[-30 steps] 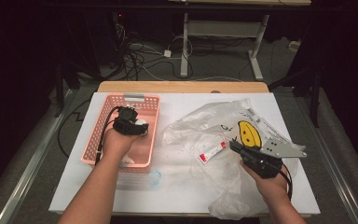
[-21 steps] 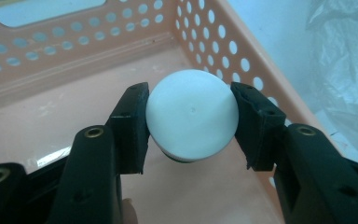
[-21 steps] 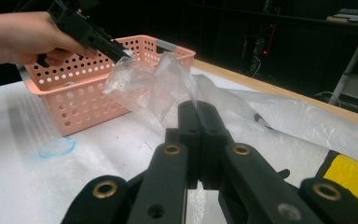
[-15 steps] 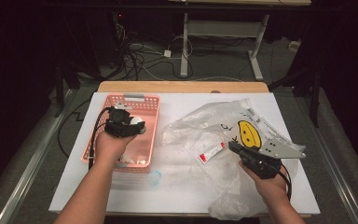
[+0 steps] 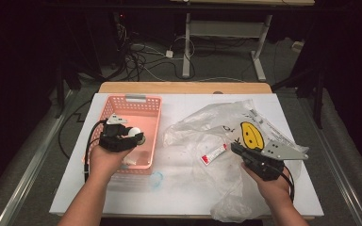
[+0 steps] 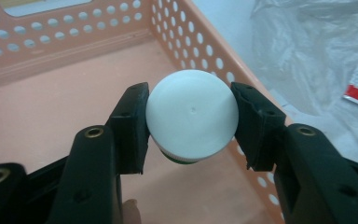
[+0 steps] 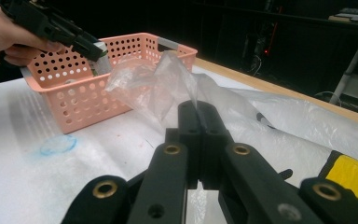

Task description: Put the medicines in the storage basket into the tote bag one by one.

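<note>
My left gripper point(image 5: 134, 134) hangs over the pink basket point(image 5: 136, 99), shut on a white round-capped bottle point(image 5: 133, 133). In the left gripper view both pads press the sides of the white cap point(image 6: 192, 116), with a green edge under it and the basket floor point(image 6: 51, 107) below. My right gripper point(image 5: 236, 149) rests on the crumpled clear plastic bag point(image 5: 217, 122) at the right. In the right gripper view its jaws are shut, and a fold of the bag point(image 7: 158, 88) rises from the tips of the right gripper point(image 7: 198, 109).
A red-and-white tube point(image 5: 213, 154) lies on the bag near a yellow smiley print point(image 5: 250, 134). A bluish ring point(image 5: 156, 180) marks the white table in front of the basket. Cables and desk legs stand on the dark floor beyond the far edge.
My left hand has drawn the bottle a little toward the near side and to the left over the basket. The right hand and the bag have stayed put.
</note>
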`<state>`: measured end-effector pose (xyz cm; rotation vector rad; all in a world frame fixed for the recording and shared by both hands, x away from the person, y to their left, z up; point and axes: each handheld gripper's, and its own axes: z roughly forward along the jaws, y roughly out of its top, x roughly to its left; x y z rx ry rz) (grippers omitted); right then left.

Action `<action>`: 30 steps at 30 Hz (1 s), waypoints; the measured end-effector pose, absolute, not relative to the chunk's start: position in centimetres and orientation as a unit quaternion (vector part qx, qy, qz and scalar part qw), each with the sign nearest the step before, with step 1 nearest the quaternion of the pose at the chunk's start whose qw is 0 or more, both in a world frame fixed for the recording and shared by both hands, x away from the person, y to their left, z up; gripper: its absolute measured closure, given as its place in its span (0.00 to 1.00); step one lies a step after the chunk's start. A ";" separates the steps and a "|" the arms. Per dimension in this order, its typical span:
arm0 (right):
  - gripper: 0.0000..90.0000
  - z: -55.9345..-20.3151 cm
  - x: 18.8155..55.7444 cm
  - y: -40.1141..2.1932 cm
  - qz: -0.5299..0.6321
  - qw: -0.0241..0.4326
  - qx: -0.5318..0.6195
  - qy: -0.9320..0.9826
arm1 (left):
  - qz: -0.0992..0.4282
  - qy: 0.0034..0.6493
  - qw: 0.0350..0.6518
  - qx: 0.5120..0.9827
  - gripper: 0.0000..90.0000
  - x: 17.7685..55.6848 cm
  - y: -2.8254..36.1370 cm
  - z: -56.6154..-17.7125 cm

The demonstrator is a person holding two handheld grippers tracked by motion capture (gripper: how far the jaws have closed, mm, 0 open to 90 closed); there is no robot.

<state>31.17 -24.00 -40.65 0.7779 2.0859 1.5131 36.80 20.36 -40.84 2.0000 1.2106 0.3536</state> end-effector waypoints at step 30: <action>1.00 -41.1 31.2 -23.7 0.539 0.219 0.281 0.763 | 0.168 0.452 0.438 0.759 0.54 30.9 21.0 -41.0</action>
